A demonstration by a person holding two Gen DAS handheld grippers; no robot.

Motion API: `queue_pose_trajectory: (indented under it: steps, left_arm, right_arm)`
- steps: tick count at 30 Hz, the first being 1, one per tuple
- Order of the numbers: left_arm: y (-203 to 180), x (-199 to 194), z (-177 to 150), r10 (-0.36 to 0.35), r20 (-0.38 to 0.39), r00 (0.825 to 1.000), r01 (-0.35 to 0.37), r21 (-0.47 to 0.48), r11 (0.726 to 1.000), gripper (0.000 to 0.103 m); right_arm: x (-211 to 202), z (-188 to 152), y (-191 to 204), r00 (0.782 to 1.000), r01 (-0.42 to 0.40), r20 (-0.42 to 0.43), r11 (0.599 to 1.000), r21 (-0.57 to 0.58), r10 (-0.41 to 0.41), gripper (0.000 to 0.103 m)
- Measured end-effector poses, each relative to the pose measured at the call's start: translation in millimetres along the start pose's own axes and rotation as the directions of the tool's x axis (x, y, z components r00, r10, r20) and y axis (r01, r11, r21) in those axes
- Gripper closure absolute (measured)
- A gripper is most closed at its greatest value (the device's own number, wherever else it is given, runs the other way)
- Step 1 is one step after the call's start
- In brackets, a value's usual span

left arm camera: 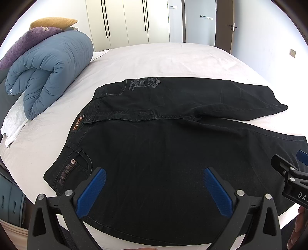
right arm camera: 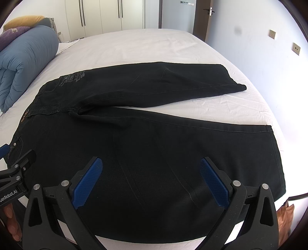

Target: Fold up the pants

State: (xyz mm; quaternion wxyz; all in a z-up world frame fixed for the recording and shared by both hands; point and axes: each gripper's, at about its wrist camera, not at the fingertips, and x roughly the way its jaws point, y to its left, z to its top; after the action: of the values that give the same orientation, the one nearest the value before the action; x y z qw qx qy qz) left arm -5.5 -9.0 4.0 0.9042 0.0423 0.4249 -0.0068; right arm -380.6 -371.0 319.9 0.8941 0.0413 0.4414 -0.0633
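— While spread flat over the white bed (left arm camera: 173,57), waist toward the rolled blue duvet (left arm camera: 48,77), lie black pants (left arm camera: 163,153), legs fanned apart toward the right. Far leg angled away, near leg running along the bed's front edge.

— And the left gripper (left arm camera: 154,180)?

— Jaws released, spread wide, blue pads (left arm camera: 92,192) hovering above the seat and upper thigh of the near leg, close to the front pocket. Nothing pinched between them; whether touching the cloth, cannot tell.

— Right gripper (right arm camera: 151,171)?

— Jaws likewise parted wide, empty, poised over the middle of the near leg, hem lying further right. Contact with the fabric not clear either.

— Anything else in view?

— Purple and mustard cushions (left arm camera: 38,30) stacked on the duvet, white wardrobe doors (left arm camera: 125,21) behind the bed, a door with a handle (right arm camera: 208,11) at the back. Each gripper visible at the edge of the other's view, side by side over the same leg.
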Motion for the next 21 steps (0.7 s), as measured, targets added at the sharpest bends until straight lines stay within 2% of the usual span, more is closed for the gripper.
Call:
queue_pose_trajectory:
  steps: [21]
  left_arm:
    - [-2.1,2.1,0.8,-0.001,0.001,1.000,0.001,0.002,1.000,0.000]
  right_arm:
    - [0.1,-0.4,0.0,1.000,-0.001,0.000,1.000,0.002,0.001,0.000]
